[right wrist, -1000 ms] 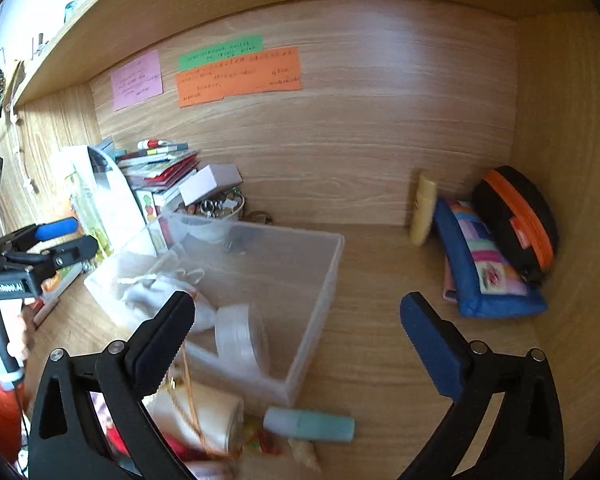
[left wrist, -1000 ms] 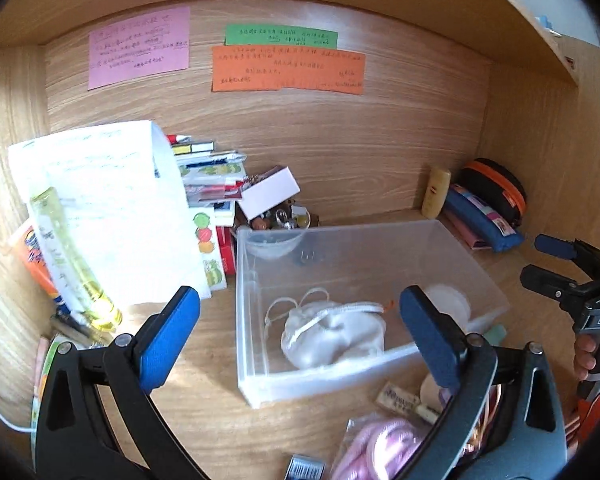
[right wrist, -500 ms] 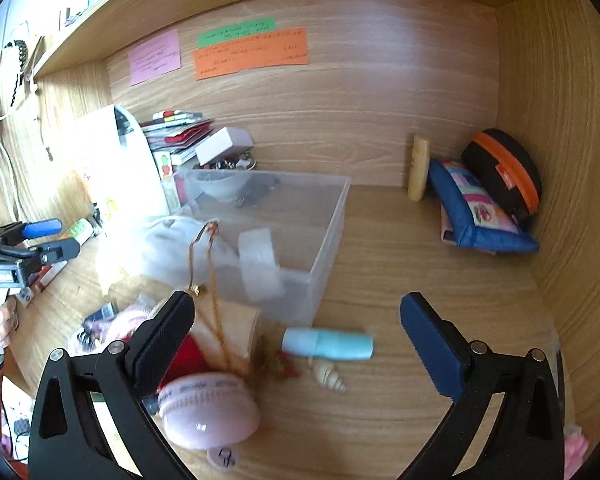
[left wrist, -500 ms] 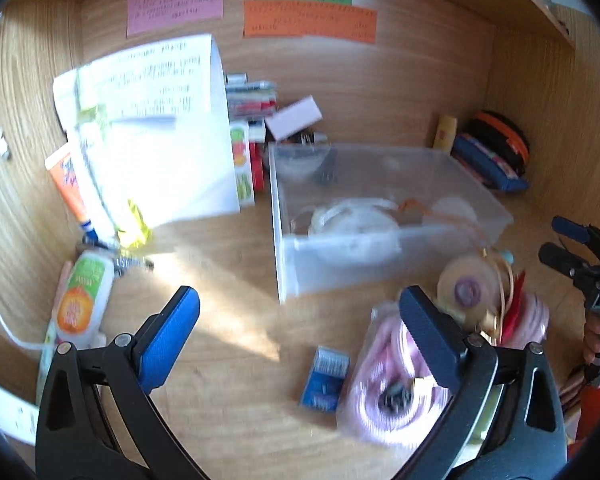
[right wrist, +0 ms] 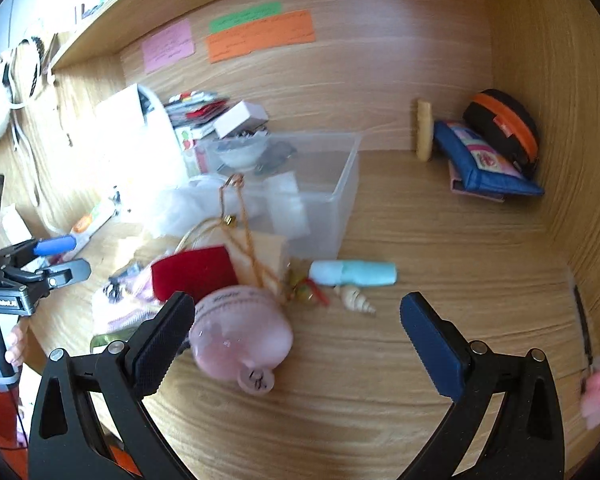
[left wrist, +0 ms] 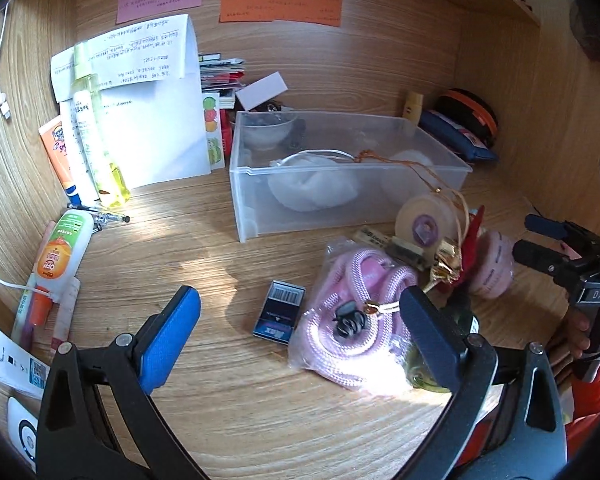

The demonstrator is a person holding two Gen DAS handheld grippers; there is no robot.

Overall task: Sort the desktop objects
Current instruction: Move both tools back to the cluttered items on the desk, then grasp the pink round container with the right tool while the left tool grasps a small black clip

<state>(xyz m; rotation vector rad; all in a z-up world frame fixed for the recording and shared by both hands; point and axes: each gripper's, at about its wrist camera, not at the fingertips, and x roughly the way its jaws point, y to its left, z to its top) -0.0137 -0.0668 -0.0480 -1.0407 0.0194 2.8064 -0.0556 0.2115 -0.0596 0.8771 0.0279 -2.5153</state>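
Desktop objects lie scattered on a wooden bench (left wrist: 204, 248) in front of a clear plastic bin (left wrist: 340, 168). The bin holds a white cloth pouch (left wrist: 312, 186). Just before it sit a coiled pink rope in a bag (left wrist: 352, 312), a small dark blue box (left wrist: 280, 312) beside the rope, a roll of tape (left wrist: 426, 226), a round pink case (right wrist: 240, 332), a red velvet pouch (right wrist: 194, 276), a mint-green tube (right wrist: 354, 274) and a seashell (right wrist: 356, 298). The left gripper (left wrist: 300, 340) hovers above the rope and box, released, jaws wide apart. The right gripper (right wrist: 292, 336) is likewise released and empty, near the pink case.
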